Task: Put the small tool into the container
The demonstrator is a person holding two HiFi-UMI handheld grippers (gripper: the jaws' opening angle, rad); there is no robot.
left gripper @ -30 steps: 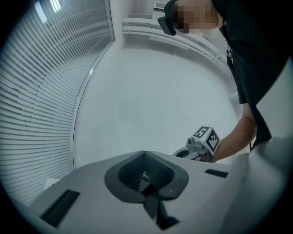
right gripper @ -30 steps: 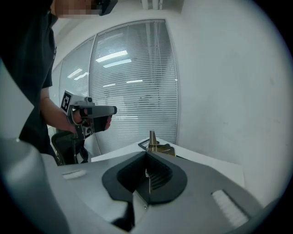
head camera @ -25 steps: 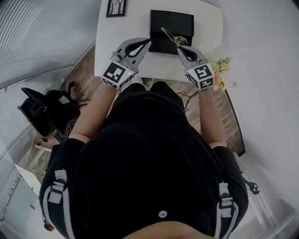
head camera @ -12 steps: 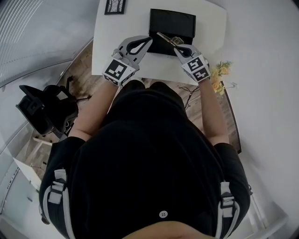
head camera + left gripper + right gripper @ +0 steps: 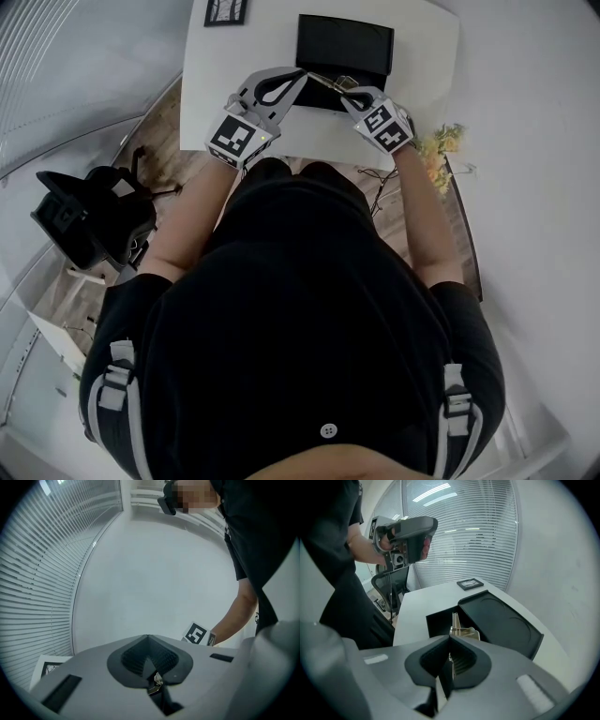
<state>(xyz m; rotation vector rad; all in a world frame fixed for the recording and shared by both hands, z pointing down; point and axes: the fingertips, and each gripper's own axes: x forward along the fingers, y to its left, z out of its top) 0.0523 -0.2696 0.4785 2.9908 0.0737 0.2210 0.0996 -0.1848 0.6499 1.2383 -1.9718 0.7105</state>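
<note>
The small tool (image 5: 325, 81), a slim gold-toned metal piece, sticks out of my right gripper (image 5: 345, 91), which is shut on it. In the right gripper view the tool (image 5: 459, 629) stands just past the jaws (image 5: 450, 639), over the near edge of the black open container (image 5: 440, 619), whose lid (image 5: 501, 620) lies flat beside it. The container (image 5: 343, 45) sits at the far side of the white table (image 5: 234, 56). My left gripper (image 5: 300, 74) is shut, its tip close to the tool's free end; touching or apart, I cannot tell. In its own view the left gripper (image 5: 149, 637) faces a bare wall.
A small framed picture (image 5: 225, 11) lies at the table's far left corner. A black office chair (image 5: 84, 220) stands on the floor to the left. Yellow flowers (image 5: 436, 150) are at the table's right edge. The person's body hides the near floor.
Both grippers have moved forward toward the container. The right gripper has swung the tool leftward, so its free end now lies near the left gripper's tip.
</note>
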